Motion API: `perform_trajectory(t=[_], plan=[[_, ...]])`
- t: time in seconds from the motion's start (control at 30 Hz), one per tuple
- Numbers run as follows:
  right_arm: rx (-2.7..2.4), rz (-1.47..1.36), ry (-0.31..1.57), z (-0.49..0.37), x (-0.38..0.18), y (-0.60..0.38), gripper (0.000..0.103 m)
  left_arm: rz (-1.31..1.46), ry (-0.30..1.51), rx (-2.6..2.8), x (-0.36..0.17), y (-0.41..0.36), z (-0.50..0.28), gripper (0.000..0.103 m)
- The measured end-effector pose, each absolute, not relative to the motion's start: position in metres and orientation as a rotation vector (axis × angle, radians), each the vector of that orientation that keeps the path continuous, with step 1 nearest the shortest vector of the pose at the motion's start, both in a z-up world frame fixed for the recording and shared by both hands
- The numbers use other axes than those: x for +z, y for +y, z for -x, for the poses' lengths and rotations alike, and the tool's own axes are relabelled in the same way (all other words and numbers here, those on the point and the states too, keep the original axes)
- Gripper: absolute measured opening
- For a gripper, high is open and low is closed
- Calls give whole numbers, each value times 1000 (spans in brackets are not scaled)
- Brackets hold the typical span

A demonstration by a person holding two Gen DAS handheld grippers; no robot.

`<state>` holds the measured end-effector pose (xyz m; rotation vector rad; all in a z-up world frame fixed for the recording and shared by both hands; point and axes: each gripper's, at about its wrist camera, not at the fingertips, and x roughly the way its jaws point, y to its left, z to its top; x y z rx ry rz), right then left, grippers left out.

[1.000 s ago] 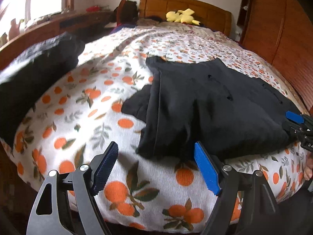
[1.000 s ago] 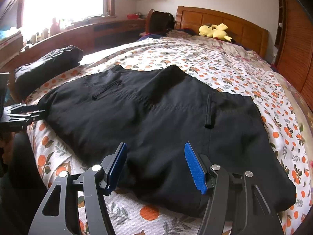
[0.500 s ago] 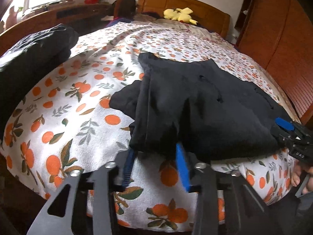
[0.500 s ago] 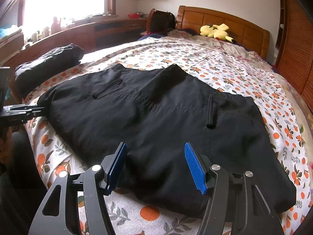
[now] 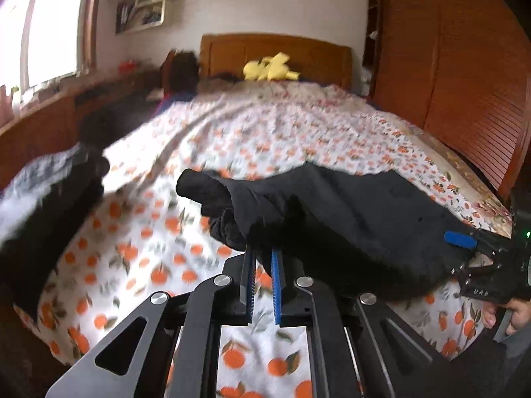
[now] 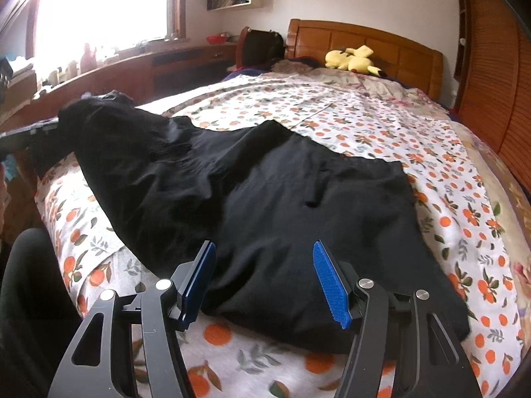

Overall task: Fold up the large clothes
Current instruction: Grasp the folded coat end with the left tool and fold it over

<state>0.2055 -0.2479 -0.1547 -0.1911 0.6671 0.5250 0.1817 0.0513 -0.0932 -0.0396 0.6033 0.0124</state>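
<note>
Left wrist view: the left gripper [image 5: 263, 285] has just pinched shut on the trousers' [image 5: 348, 219] left end, lifting it off the bed [image 5: 265, 132]; fold starting. Right gripper [image 6: 265, 285] gapes empty at the near hem.

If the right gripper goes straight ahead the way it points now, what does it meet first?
Most likely the black trousers: the right gripper stands open just above their near edge on the bed cover, nothing between. Depth is hard to judge.

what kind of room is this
A bedroom, most likely: a bed under an orange-print sheet, a wooden headboard with a yellow plush toy against it, and a louvred wooden wardrobe alongside.
</note>
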Motion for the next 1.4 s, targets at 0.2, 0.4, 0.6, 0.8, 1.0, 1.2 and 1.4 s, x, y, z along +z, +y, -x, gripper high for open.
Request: perform_trajectory(t=[0.2, 0.4, 0.6, 0.8, 1.0, 1.2, 1.4], plan=[[491, 158, 647, -203, -150, -279, 59, -10, 530, -22, -55, 7, -191, 7], [460, 121, 628, -197, -146, -310, 59, -74, 474, -103, -25, -60, -208, 6], [422, 92, 630, -192, -148, -341, 59, -119, 482, -246, -25, -144, -224, 5], [377, 45, 634, -190, -151, -375, 59, -125, 566, -365, -65, -201, -237, 5], [347, 10, 648, -193, -155, -398, 58, -139, 635, -413, -97, -222, -245, 5], [344, 8, 646, -194, -154, -400, 59, -107, 609, -408, -86, -210, -236, 37], [371, 11, 630, -194, -144, -386, 59, -91, 539, -371, -62, -179, -217, 61]])
